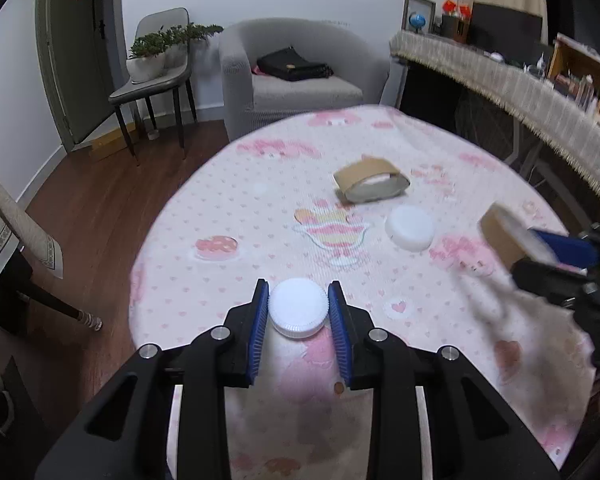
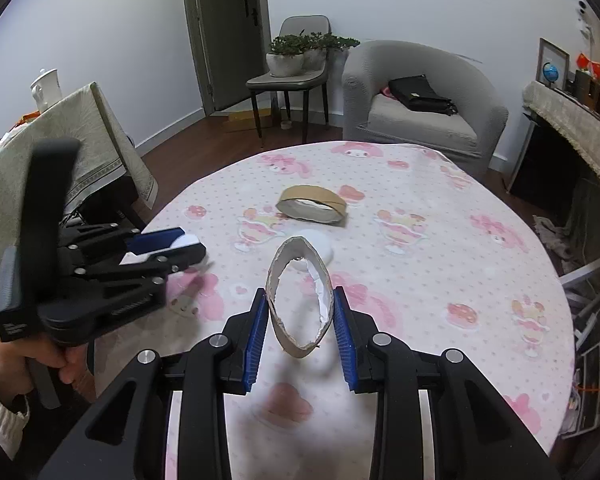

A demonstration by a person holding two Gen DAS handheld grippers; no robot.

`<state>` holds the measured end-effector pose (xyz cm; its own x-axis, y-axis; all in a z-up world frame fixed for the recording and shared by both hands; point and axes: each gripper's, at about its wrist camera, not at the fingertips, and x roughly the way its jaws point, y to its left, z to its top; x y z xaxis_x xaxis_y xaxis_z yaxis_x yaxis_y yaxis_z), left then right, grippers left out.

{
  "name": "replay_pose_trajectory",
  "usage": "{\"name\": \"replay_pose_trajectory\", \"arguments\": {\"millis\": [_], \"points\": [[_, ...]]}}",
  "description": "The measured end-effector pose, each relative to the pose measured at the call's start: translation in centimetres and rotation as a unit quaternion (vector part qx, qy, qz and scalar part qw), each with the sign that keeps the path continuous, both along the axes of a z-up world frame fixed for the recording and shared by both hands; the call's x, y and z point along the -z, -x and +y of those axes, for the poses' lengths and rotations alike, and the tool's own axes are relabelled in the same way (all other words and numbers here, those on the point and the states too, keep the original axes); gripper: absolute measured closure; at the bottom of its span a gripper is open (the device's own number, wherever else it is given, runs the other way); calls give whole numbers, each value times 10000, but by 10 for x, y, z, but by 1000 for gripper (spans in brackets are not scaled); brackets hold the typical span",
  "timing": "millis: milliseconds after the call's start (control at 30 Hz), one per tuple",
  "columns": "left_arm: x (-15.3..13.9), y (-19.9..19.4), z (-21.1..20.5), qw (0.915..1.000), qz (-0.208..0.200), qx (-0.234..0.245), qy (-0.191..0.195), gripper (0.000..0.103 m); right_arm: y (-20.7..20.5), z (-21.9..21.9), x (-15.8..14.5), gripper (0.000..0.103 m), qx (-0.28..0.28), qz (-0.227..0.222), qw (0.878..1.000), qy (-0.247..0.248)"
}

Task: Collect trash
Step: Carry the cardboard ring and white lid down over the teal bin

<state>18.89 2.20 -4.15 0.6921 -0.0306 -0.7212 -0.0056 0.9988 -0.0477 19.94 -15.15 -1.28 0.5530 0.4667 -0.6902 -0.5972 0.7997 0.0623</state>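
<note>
My left gripper is shut on a white ribbed bottle cap, held above the pink tablecloth. My right gripper is shut on a squashed brown cardboard tape ring, held upright above the table; it shows at the right of the left wrist view. A second flattened cardboard ring lies on the cloth further back, also in the right wrist view. A white round lid lies between the grippers, partly hidden behind the held ring in the right wrist view.
A round table with pink patterned cloth. Behind it stand a grey armchair with a black bag, a chair with potted plants, and a door. A fringed shelf runs along the right.
</note>
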Motion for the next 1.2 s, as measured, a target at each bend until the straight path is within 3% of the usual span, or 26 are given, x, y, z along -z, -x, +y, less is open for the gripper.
{"name": "replay_pose_trajectory", "arguments": {"millis": [133,433,867,1067,1200], "points": [[-7,11,22,9997,-53,-146,202,71,2,18,0,70,-87,11,10000,-16],[-18,43,74,9980,-248,-533,215,71,12,65,-5,70,-426,38,9990,-114],[10,87,171,9900,-51,-1380,276,71,35,151,-11,70,-1072,40,9938,-281],[28,101,201,9866,222,-1599,228,71,45,190,-3,70,-1339,94,9907,-213],[51,109,224,9820,546,-1756,424,71,49,214,4,70,-1479,165,9887,-182]]}}
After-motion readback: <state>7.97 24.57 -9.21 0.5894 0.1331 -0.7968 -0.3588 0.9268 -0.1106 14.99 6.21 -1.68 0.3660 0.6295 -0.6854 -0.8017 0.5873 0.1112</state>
